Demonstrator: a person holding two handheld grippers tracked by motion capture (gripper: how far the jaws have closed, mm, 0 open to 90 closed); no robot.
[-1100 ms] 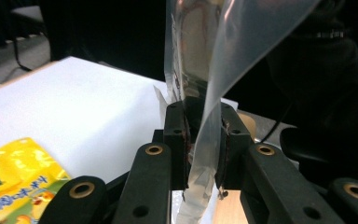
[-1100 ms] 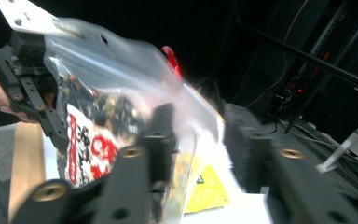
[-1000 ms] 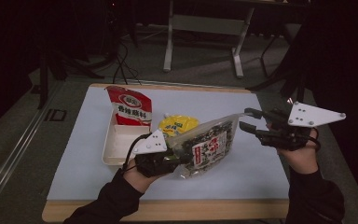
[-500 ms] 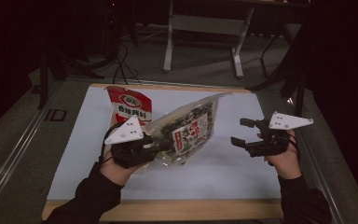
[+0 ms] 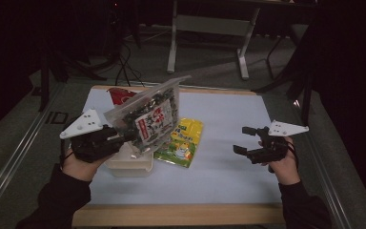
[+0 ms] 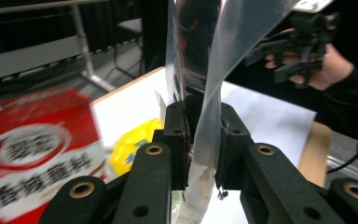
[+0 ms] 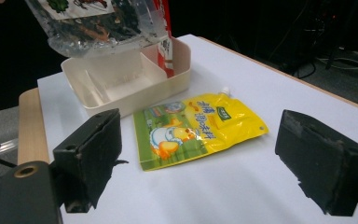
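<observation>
High view has your left gripper point(image 5: 124, 138) clamped on the clear bag point(image 5: 145, 117), held tilted above the tray point(image 5: 128, 164), while your right gripper point(image 5: 245, 140), jaws just opened and empty, sits right of the tray, facing the yellow pouch point(image 5: 181, 142).

You have the clear plastic bag of dark dried food with a red-and-white label point(image 5: 148, 119) clamped by its bottom edge, lifted off the table and tilted toward one o'clock, its sealed top uppermost, hanging above the cream plastic tray point(image 5: 129, 163), at about nine o'clock on the table
</observation>
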